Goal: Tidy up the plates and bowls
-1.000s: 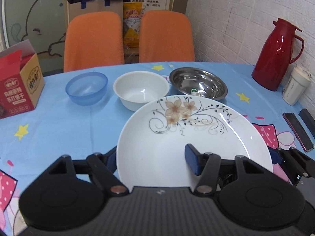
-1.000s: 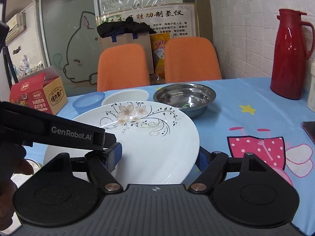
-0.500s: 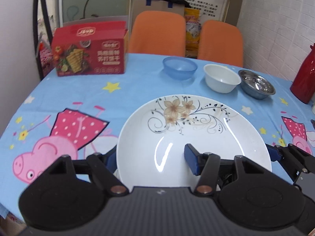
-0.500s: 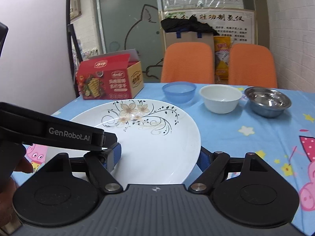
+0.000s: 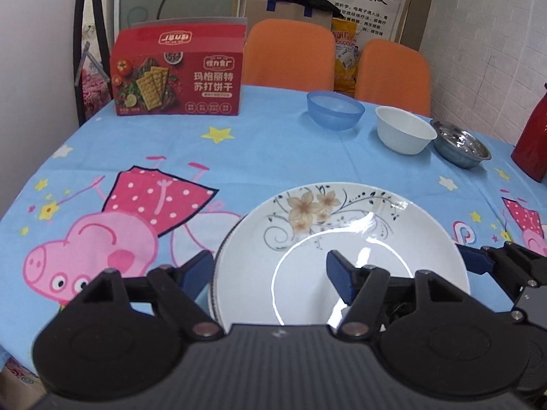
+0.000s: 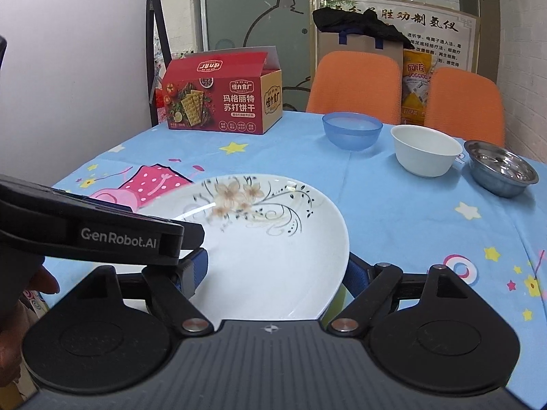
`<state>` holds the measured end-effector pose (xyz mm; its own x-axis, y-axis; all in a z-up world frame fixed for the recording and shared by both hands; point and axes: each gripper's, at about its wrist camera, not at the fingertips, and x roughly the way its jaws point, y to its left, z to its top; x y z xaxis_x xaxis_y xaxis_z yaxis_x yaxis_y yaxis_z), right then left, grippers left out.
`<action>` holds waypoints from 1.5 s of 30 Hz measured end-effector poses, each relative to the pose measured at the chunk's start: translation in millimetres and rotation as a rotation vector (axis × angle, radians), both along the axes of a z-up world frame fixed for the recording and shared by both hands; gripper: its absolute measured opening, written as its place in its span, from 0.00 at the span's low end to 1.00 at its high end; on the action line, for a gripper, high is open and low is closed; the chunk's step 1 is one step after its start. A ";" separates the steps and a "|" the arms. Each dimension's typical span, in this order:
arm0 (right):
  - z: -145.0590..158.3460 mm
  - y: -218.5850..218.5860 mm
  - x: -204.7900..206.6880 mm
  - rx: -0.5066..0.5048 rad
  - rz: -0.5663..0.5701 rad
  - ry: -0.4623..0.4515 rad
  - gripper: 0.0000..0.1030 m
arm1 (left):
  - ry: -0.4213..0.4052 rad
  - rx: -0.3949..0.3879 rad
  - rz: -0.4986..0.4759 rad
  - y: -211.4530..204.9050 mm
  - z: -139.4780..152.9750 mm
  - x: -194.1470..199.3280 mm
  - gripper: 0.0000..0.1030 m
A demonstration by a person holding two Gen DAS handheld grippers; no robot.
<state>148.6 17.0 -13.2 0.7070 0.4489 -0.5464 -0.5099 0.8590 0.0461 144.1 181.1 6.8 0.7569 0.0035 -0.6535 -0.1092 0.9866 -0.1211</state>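
Two hand-held grippers clamp round glossy floral plate (image 5: 342, 239).

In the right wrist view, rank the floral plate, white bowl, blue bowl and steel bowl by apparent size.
1. Floral plate, clearly largest, though also nearest the camera.
2. Steel bowl, white bowl and blue bowl look too alike to rank.

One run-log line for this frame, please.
left gripper: shut on floral plate | right gripper: also clamps plate | bowls: blue, white, steel, unstacked
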 end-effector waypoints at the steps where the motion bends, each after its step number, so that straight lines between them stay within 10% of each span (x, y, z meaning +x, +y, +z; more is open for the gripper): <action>1: -0.3 -0.5 1.2 0.000 -0.009 0.008 1.00 | -0.016 -0.010 -0.001 0.7 3.1 -1.7 0.72; 18: 16.1 -45.8 14.4 0.077 -0.122 -0.053 1.00 | -0.078 0.021 -0.022 -22.5 26.6 16.0 0.82; 20: 13.5 -57.1 20.7 0.086 -0.149 -0.032 1.00 | -0.069 0.024 -0.012 -29.0 25.8 22.2 1.00; 45: -6.9 -171.3 57.5 0.206 -0.350 0.052 1.00 | -0.033 0.153 -0.184 -134.5 35.2 80.9 1.00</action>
<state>206.1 -154.4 -20.1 0.8103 0.2898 -0.5093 -0.1804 0.9503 0.2537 225.0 46.6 42.0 0.7752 -0.0390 -0.6305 0.0752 0.9967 0.0309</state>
